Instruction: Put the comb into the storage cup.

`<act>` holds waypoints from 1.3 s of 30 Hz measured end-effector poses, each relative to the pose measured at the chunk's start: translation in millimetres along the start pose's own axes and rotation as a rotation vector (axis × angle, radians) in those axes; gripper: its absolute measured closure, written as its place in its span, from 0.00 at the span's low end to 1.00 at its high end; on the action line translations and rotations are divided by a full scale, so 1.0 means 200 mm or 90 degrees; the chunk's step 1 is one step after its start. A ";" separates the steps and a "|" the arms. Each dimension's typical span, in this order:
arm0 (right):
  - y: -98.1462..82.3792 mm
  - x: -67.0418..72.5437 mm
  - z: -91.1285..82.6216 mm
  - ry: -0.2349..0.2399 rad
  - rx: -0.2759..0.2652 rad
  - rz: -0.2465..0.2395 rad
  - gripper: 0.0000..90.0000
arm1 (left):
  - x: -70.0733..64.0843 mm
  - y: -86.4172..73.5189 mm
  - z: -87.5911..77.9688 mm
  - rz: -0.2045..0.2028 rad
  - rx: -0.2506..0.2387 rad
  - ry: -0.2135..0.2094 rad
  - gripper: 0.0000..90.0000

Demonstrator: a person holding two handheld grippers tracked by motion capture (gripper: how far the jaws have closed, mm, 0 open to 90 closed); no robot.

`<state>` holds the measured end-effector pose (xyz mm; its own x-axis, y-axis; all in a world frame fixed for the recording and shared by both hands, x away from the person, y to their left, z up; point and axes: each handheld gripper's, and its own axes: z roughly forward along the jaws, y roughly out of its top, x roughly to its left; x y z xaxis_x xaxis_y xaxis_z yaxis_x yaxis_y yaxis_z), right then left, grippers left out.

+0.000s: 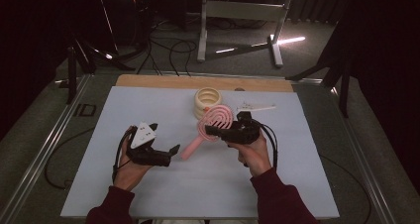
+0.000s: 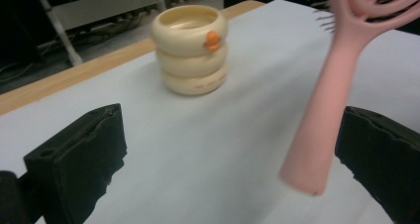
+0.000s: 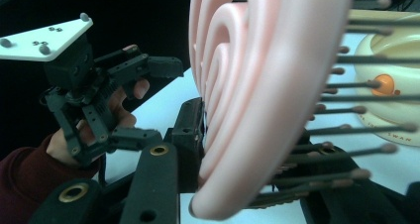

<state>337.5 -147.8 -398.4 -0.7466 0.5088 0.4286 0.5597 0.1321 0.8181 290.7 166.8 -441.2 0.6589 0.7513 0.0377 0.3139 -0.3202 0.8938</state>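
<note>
A pink hairbrush (image 1: 216, 117) with a vented spiral head hangs tilted over the white sheet, its handle (image 1: 193, 147) sloping down to the left. My right gripper (image 1: 213, 131) is shut on the brush head (image 3: 257, 95), with the dark bristles pointing away to the right in the right gripper view. My left gripper (image 1: 166, 140) stands open at the handle's lower end. In the left gripper view the handle (image 2: 322, 130) hangs just inside the right-hand jaw, and the gap across to the other jaw holds nothing else. The left gripper (image 3: 153, 97) also shows in the right gripper view.
A cream stack of three rings (image 1: 207, 99) with an orange spot (image 2: 212, 40) stands at the back middle of the sheet. A small white plastic piece (image 1: 255, 106) lies to its right. A wooden strip (image 1: 198, 81) edges the table's far side.
</note>
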 end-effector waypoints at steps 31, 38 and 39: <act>0.03 -0.02 0.00 -0.023 -0.014 0.002 0.71 | 0.17 -0.42 -0.26 -0.102 -0.034 0.117 0.00; 0.04 -0.03 0.00 -0.027 -0.017 0.005 0.71 | 0.17 -0.44 -0.26 -0.101 -0.026 0.120 0.00; 0.05 -0.04 0.00 -0.027 -0.018 0.008 0.71 | 0.17 -0.44 -0.26 -0.103 -0.032 0.121 0.00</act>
<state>348.4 -150.1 -393.8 -0.7237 0.5458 0.4223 0.5575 0.1017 0.8239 249.9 250.3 -494.7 0.4608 0.8871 -0.0279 0.3666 -0.1616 0.9162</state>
